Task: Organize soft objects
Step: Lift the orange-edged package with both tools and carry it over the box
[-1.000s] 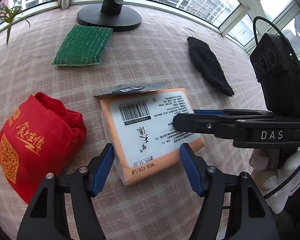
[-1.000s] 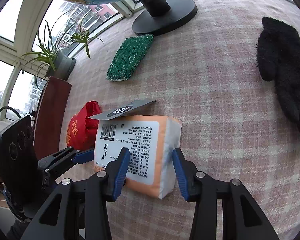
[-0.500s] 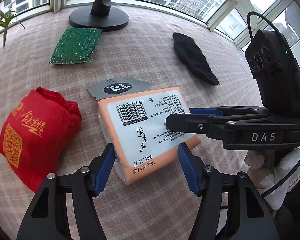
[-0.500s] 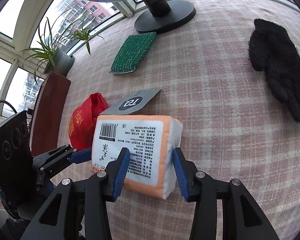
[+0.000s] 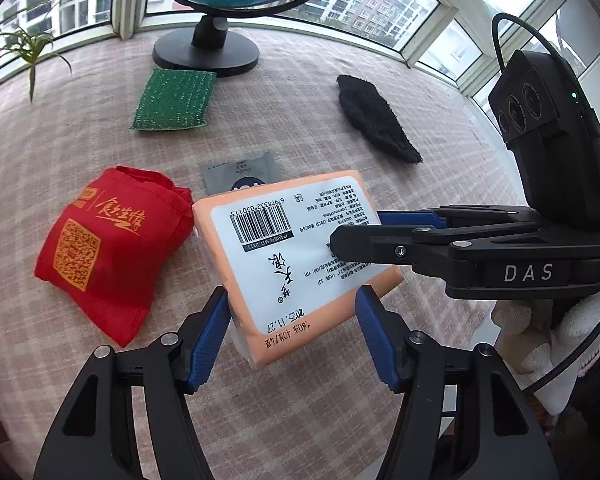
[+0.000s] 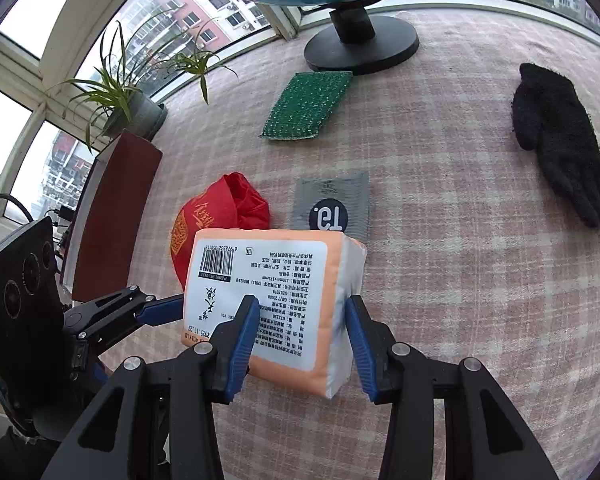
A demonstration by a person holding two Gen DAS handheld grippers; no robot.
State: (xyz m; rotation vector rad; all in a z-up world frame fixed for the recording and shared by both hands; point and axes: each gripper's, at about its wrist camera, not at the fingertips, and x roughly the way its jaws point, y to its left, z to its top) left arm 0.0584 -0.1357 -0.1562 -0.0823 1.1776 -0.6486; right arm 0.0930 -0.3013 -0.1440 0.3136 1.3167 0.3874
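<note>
Both grippers held one orange-and-white plastic-wrapped tissue pack (image 5: pixel 296 256), lifted clear of the checked pink cloth of the bench (image 5: pixel 440 92). The left gripper (image 5: pixel 290 334) had its jaws clamped across the pack's short end; the right gripper (image 6: pixel 302 334) had its jaws clamped on the pack's thickness at one long edge. The pack's long axis ran away from the left gripper, towards the far edge. Beneath it lay a flat grey foil sachet (image 6: pixel 334 204); beside that, a crumpled red cloth bag (image 5: pixel 100 252). Towards the far edge lay a green scouring pad (image 5: pixel 174 100) and a fuzzy black glove (image 6: pixel 560 144), well apart.
</note>
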